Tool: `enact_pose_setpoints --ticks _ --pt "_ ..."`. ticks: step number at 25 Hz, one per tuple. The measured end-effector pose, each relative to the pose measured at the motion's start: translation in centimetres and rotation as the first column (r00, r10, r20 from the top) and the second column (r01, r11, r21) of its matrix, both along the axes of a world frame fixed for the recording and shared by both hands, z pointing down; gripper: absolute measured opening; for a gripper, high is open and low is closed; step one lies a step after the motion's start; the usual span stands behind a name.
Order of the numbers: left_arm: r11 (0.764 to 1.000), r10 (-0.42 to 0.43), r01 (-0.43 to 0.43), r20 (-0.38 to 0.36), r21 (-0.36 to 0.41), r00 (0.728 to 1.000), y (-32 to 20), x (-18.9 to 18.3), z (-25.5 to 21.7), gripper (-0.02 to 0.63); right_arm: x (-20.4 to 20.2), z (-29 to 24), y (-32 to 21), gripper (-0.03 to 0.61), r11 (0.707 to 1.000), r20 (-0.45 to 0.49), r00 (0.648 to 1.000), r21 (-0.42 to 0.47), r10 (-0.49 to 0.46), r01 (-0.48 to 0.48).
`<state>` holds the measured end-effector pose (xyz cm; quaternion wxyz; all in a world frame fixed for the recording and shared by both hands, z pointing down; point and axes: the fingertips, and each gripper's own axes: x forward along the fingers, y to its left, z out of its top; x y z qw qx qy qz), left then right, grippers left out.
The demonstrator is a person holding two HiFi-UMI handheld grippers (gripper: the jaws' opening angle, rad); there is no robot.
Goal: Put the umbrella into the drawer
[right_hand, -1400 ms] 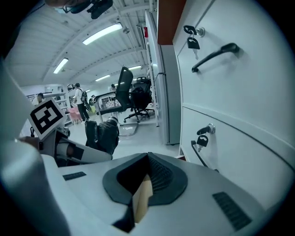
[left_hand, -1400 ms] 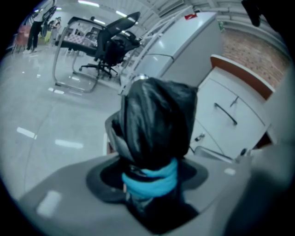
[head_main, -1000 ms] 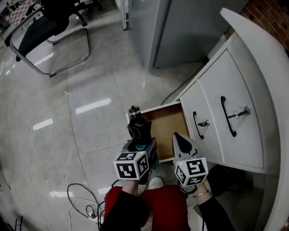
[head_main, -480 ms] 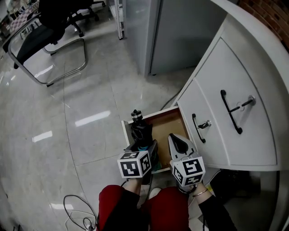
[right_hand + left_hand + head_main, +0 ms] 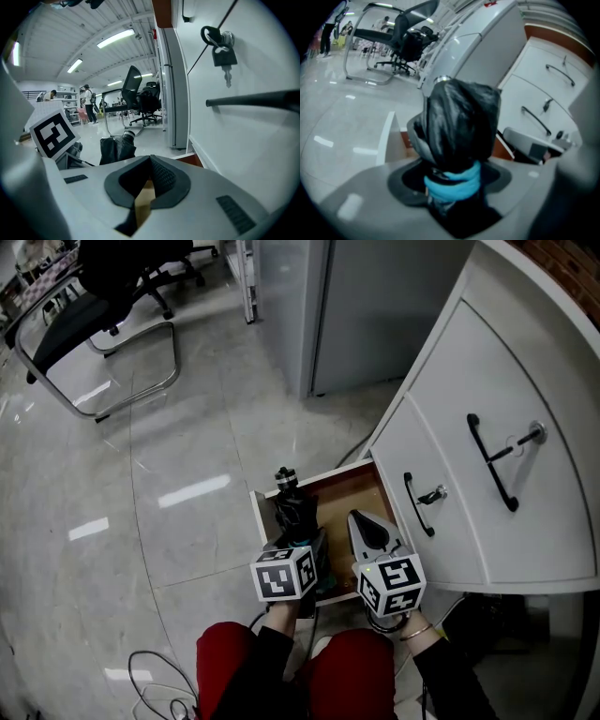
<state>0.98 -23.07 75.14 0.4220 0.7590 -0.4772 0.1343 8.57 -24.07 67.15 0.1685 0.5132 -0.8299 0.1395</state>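
**Two grippers over the open drawer, umbrella clamped in the left**

The left gripper (image 5: 298, 542) has its jaws standing wide and closed on the folded black umbrella (image 5: 292, 507). They grip it at the end wrapped with a blue strap (image 5: 452, 183). The rest of the umbrella sticks out ahead of the jaws and tilts downward. In the head view it lies over the left side of the open drawer (image 5: 349, 474), with its capped end near the drawer's far left corner. I can't tell whether it touches the drawer wall or the wooden bottom.

The right gripper (image 5: 367, 526) is just beside the left one, over the right half of the drawer. Its jaws are together at the tips with nothing between them.

The drawer is the lowest one in a white cabinet (image 5: 487, 521) and is pulled out over the glossy tile floor (image 5: 187, 427). The cabinet fronts above it carry black handles, and a key (image 5: 224, 51) hangs in a lock.

An office chair (image 5: 84, 306) stands well apart at the upper left. A cable (image 5: 155, 681) lies on the floor near the person's red trousers (image 5: 356, 676).
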Motion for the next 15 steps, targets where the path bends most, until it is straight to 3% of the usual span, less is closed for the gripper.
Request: enact_pose_setpoints --ticks 15 --pt "0.997 0.011 -0.012 -0.013 -0.082 1.0 -1.7 1.6 4.2 0.284 -0.1 5.6 -1.3 0.002 0.988 -0.058 0.998 -0.154 -0.002 -0.007"
